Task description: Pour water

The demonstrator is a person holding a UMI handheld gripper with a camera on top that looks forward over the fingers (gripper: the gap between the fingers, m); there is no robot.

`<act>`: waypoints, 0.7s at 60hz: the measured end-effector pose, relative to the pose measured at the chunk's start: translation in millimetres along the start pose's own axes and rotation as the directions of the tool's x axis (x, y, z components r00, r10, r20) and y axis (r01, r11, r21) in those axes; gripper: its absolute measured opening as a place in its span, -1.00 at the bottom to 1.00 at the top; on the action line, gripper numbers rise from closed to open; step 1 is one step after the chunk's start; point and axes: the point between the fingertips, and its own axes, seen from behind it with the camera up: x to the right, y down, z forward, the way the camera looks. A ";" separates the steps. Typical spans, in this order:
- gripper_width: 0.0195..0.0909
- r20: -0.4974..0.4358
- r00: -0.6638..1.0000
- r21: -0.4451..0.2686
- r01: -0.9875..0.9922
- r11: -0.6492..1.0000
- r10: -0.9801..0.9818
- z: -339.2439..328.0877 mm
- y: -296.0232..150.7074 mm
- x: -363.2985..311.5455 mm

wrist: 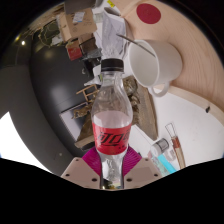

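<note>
Off to the left, just a dark rounded surface (40,80) with some blurry clutter beyond it, can't really tell what.

Dead centre: clear plastic bottle (111,125) with a red label and black cap, standing upright between the fingers of the gripper (112,172). Magenta pads (93,160) pressed in on both sides of the bottle's lower body, so clamped on it, not open. Bottle looks mostly clear above the label, hard to say how much water is in there.

Just up and right of the bottle's cap, a white mug (156,64) lying tilted, mouth facing the bottle, handle toward the lower side. Sitting on a pale round table (195,110), near the bottle's neck but not touching it. Red circular thing (149,13) further back beyond the mug, flat on the same pale surface.

Lower right, beside the right finger, a small thin item with blue and orange bits (166,146), too small to identify.
</note>
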 end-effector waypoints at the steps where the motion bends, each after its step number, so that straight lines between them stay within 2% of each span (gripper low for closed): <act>1: -0.93 0.002 1.000 -0.002 -0.027 1.000 0.027 1.2 -1.2 1.5; 8: -0.93 0.010 0.984 -0.012 -0.176 0.984 0.176 4.8 -8.7 8.0; 27: -0.93 -0.017 0.986 -0.058 -0.166 0.984 0.166 0.4 -6.7 6.3; 32: -0.93 -0.053 0.998 -0.094 -0.022 0.995 0.017 -5.3 1.7 4.8; 37: -0.93 -0.030 0.979 -0.150 0.195 0.969 -0.202 -12.6 13.7 -11.1; 42: -0.93 -0.027 0.877 -0.158 0.469 0.869 -0.479 -18.9 9.8 -29.3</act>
